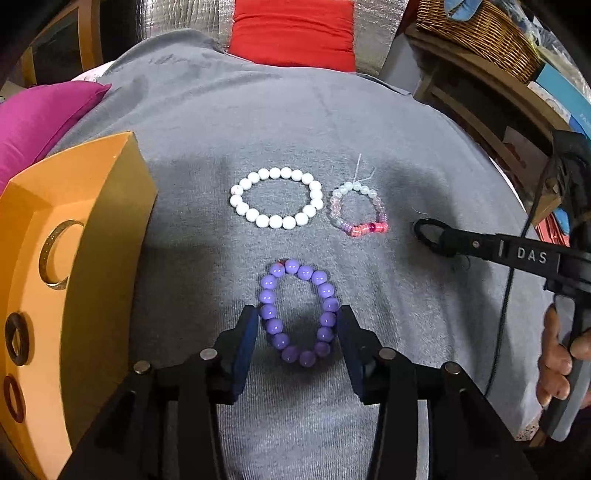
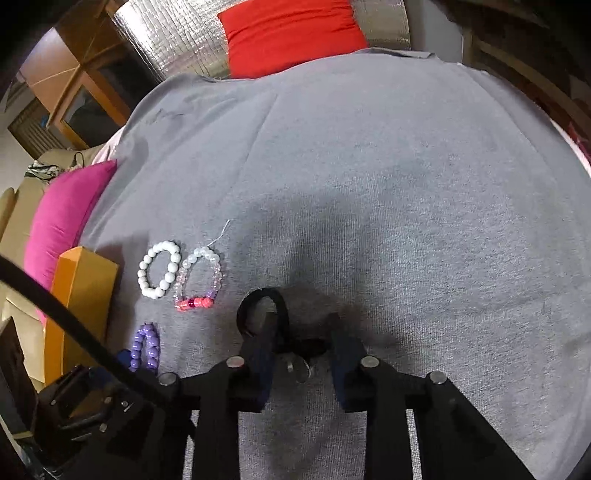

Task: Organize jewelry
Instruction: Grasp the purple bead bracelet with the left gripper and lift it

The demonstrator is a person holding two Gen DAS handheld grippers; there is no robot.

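A purple bead bracelet (image 1: pixel 297 312) lies on the grey cloth (image 1: pixel 221 122) between the fingers of my left gripper (image 1: pixel 297 321), which is open around it. A white bead bracelet (image 1: pixel 277 197) and a small clear-and-pink bracelet (image 1: pixel 360 208) lie farther off; both also show in the right wrist view (image 2: pixel 159 269) (image 2: pixel 201 282). My right gripper (image 2: pixel 301 332) is open over a black loop item (image 2: pixel 264 314) with a small metal ring (image 2: pixel 299 367). The right gripper's black tip (image 1: pixel 428 230) shows beside the pink bracelet.
An orange jewelry box (image 1: pixel 74 266) with several rings (image 1: pixel 55 254) stands at the left. A magenta cushion (image 1: pixel 40 118) and a red cushion (image 1: pixel 291 33) lie beyond the cloth. A wicker basket (image 1: pixel 480 33) sits on shelves at the right.
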